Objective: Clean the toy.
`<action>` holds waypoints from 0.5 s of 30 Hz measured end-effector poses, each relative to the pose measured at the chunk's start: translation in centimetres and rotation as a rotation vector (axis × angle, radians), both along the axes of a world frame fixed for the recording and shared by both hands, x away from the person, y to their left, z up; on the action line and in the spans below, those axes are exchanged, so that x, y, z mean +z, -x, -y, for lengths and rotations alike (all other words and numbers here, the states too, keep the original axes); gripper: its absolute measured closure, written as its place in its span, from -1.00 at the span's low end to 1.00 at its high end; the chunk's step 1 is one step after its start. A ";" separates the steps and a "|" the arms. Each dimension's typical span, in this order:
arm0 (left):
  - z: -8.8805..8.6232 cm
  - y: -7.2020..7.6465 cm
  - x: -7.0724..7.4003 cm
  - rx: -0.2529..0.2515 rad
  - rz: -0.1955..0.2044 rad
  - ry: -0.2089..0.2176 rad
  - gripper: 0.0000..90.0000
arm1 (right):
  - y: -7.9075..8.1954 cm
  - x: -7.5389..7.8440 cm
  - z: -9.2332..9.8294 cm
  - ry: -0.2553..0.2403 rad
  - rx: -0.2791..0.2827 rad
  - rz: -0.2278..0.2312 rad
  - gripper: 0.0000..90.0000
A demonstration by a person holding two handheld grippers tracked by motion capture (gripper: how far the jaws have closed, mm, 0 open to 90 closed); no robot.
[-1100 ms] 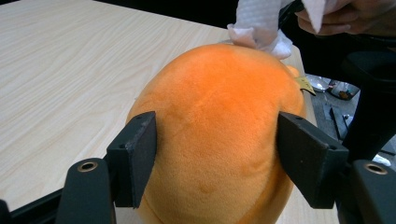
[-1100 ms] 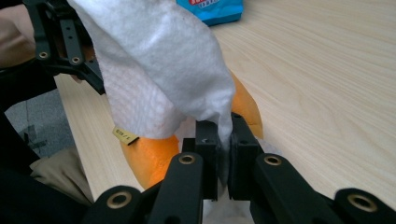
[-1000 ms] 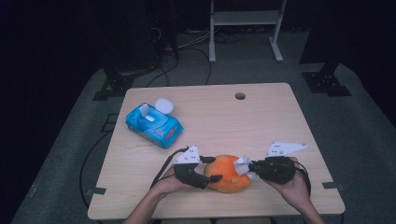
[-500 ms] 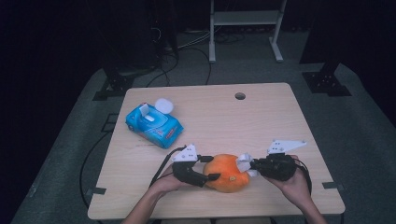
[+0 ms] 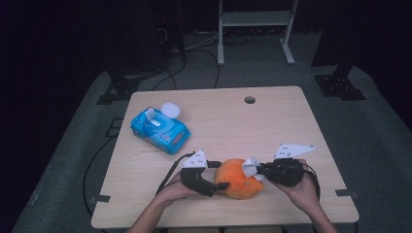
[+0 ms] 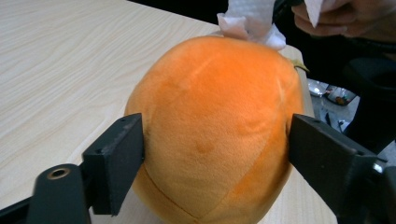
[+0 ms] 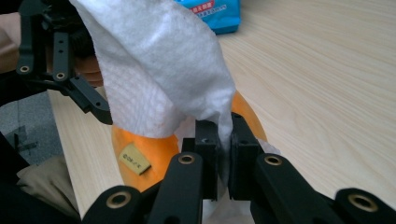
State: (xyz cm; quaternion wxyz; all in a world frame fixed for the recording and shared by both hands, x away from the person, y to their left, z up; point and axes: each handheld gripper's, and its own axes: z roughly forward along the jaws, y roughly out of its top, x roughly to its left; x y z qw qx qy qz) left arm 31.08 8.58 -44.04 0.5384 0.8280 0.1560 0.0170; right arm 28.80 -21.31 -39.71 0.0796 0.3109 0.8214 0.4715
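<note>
An orange plush fruit (image 5: 235, 178) lies near the table's front edge. My left gripper (image 5: 218, 174) reaches it from the left, one black jaw on each side of the plush (image 6: 215, 126). Its jaws have just been opening, and both pads still rest against the plush's sides. My right gripper (image 5: 257, 171) comes in from the right, shut on a white wipe (image 5: 250, 165). In the right gripper view the wipe (image 7: 159, 70) is pinched between the closed jaws and drapes over the plush (image 7: 154, 154), which carries a small tan label (image 7: 134, 159).
A blue pack of wipes (image 5: 160, 128) with its white lid flipped up lies at the back left of the wooden table (image 5: 272, 126). A small round hole (image 5: 249, 100) sits near the far edge. Dark floor, cables and a white rack lie beyond.
The right gripper has shifted the wipe slightly on the plush's upper right side. The left hand and the plush have stayed where they were.
</note>
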 end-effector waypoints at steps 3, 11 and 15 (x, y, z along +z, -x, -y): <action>0.1 0.2 0.3 0.015 0.033 -0.015 -0.24 | 0.1 0.2 0.1 -0.004 0.003 -0.005 0.87; 1.2 0.9 1.0 -0.004 0.076 -0.016 -0.12 | 0.7 2.7 -3.9 -0.033 0.129 0.029 0.87; 1.4 1.2 0.9 -0.012 0.091 -0.032 -0.12 | 0.1 2.4 -6.0 0.038 0.154 0.030 0.87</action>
